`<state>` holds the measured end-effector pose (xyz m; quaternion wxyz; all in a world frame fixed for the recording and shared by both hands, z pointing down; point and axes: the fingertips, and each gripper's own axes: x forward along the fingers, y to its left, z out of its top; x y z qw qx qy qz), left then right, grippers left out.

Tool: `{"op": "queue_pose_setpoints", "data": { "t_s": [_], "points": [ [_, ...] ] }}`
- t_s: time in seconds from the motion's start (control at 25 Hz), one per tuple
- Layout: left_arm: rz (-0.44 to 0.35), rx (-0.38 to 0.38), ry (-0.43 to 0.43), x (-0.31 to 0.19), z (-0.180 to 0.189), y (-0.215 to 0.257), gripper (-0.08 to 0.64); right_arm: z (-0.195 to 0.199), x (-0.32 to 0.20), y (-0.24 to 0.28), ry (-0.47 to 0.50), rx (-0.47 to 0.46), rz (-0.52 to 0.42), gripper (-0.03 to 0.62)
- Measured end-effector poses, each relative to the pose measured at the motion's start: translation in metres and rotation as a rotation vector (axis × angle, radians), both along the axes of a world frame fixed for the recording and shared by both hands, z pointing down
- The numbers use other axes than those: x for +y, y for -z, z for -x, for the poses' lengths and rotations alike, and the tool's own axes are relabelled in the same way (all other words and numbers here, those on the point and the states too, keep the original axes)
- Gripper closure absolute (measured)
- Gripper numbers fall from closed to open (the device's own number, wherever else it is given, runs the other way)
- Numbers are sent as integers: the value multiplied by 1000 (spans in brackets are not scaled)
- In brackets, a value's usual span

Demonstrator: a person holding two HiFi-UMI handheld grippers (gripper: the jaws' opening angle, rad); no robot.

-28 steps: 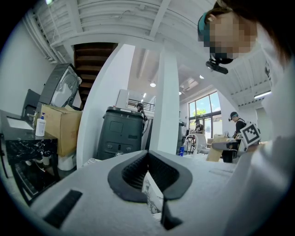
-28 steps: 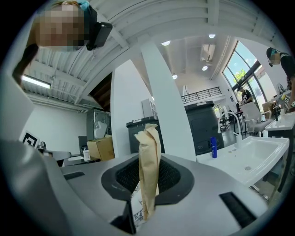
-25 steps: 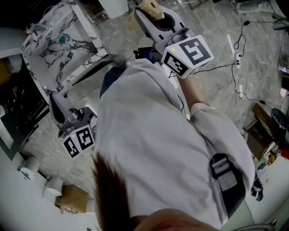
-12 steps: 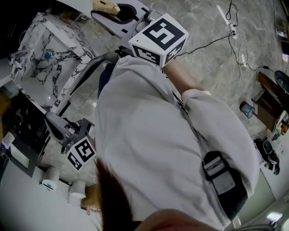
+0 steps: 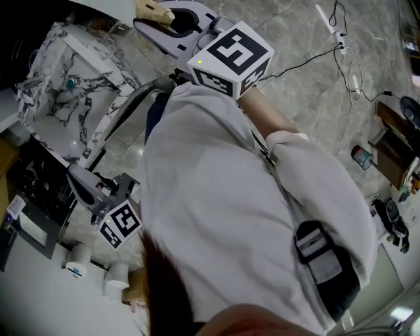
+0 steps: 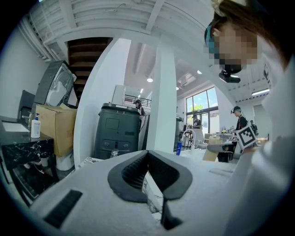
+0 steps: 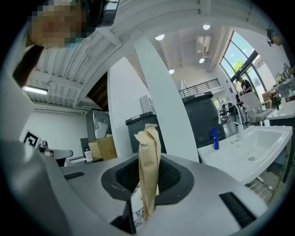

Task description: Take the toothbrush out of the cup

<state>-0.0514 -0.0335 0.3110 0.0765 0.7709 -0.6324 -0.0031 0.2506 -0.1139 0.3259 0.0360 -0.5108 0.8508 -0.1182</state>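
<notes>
No toothbrush and no cup can be made out in any view. My right gripper (image 5: 169, 26) is held level in front of the person's chest, its jaws shut on a crumpled strip of tan paper (image 5: 152, 9). In the right gripper view the tan paper (image 7: 148, 143) stands upright between the dark pads (image 7: 173, 177). My left gripper (image 5: 80, 185) hangs lower at the left, beside the person's white shirt. In its own view the left gripper (image 6: 147, 156) is shut, pad tips meeting with nothing between them.
A marbled sink counter (image 5: 98, 72) with a faucet (image 5: 29, 84) lies at the upper left. Paper rolls (image 5: 79, 262) stand on the floor, cables (image 5: 341, 39) trail at the upper right. A dark bin (image 6: 117, 131), a cardboard box (image 6: 55, 126), a white basin (image 7: 249, 147) and a blue bottle (image 7: 215, 138) are around.
The head view has swung, so the counter and both grippers sit further left and up in the frame. Neither grip has altered; the tan paper stays in the right jaws.
</notes>
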Motion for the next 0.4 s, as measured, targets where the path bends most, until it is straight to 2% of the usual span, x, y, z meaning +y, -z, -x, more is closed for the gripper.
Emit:
{"op": "queue_pose_setpoints", "data": {
  "t_s": [0.4],
  "points": [
    [6,6,5,-8,0,-5,549,-1,-8,-6,-4,3,10,531]
  ]
}}
